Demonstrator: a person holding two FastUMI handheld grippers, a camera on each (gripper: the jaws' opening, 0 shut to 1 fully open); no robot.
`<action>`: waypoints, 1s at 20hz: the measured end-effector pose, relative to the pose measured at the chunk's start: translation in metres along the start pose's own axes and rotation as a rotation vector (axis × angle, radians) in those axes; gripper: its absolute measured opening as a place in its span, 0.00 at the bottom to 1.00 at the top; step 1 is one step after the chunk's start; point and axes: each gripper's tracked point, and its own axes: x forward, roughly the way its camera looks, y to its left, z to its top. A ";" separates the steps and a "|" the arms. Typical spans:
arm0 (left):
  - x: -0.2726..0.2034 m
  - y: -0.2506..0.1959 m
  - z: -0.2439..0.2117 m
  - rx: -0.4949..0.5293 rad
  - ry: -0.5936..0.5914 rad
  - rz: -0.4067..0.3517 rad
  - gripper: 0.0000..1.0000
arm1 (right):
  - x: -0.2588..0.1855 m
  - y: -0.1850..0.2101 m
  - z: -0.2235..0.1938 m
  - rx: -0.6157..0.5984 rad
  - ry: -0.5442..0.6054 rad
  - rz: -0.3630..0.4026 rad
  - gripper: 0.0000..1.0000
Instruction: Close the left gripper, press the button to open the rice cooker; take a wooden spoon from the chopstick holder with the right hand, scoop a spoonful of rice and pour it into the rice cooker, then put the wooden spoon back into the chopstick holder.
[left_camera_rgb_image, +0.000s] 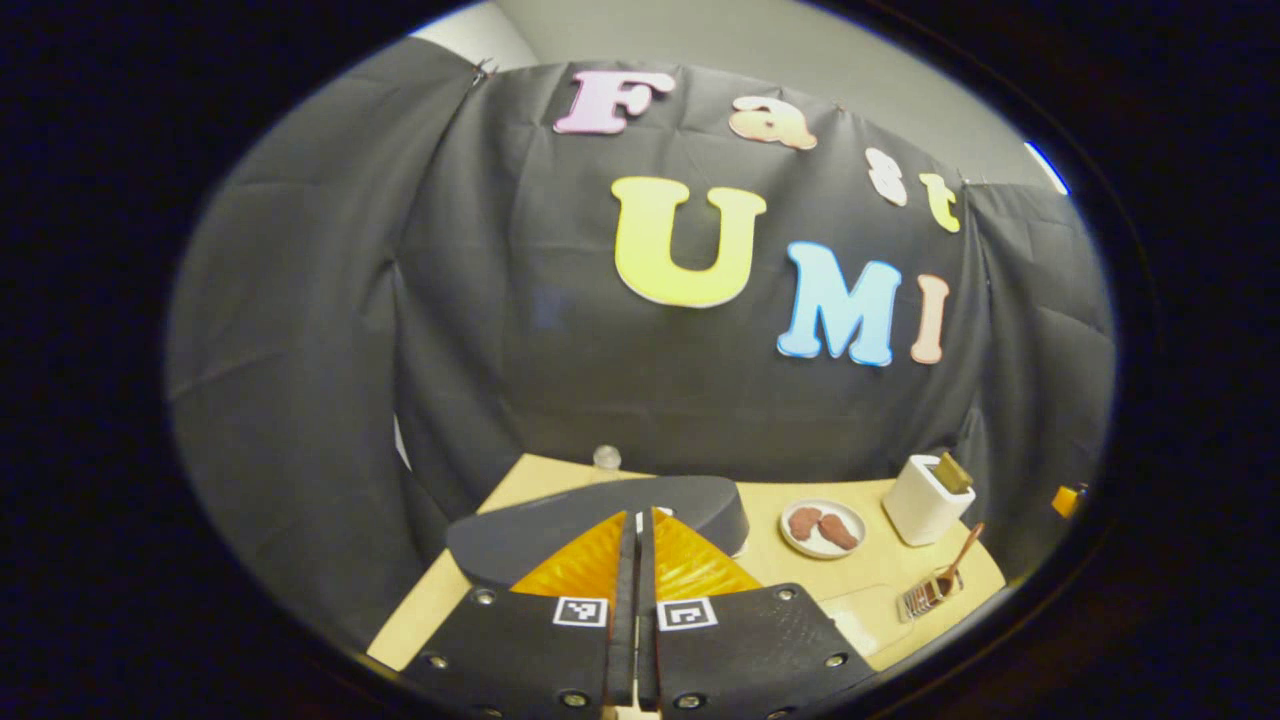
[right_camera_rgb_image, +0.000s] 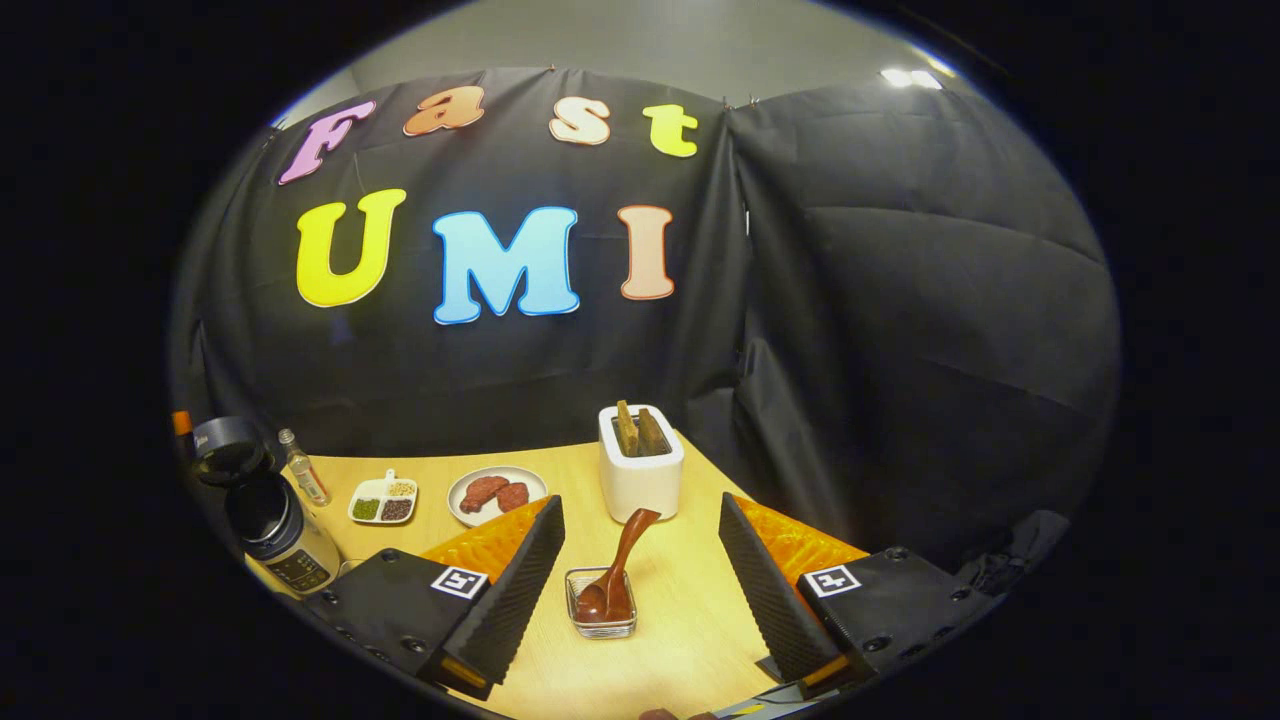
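1. Your right gripper (right_camera_rgb_image: 640, 575): fingers spread wide, holding nothing, hovering over the table (right_camera_rgb_image: 690, 620).
2. Between those fingers, nearest you: a small clear square dish (right_camera_rgb_image: 601, 603) with the wooden spoon (right_camera_rgb_image: 618, 565) resting bowl-down in it, handle leaning up and away. Whether rice lies under the spoon cannot be told.
3. Beyond the dish: a white chopstick holder (right_camera_rgb_image: 640, 475), upright, with 2 brownish pieces standing in its top slot.
4. Left of the holder: a round plate (right_camera_rgb_image: 497, 494) carrying 2 reddish-brown pieces.
5. Further left: a white divided tray (right_camera_rgb_image: 383, 500), 3 compartments holding green, dark and pale contents.
6. Far left edge: the rice cooker (right_camera_rgb_image: 268, 520), lid raised, pot mouth open and dark; a small clear bottle (right_camera_rgb_image: 301, 467) stands just beside it.
7. Your left gripper (left_camera_rgb_image: 637, 580): fingers pressed together, empty, with the cooker's dark lid (left_camera_rgb_image: 600, 525) close beyond the tips.
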 end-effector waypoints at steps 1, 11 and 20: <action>-0.007 -0.004 0.007 -0.020 -0.011 0.004 0.20 | 0.006 0.000 -0.005 0.004 0.020 0.023 0.99; -0.074 -0.030 0.005 -0.022 -0.040 0.243 0.84 | 0.081 -0.016 -0.050 0.089 0.231 0.160 0.98; -0.147 -0.060 -0.036 -0.032 0.035 0.405 0.89 | 0.149 -0.006 -0.101 0.195 0.429 0.290 0.98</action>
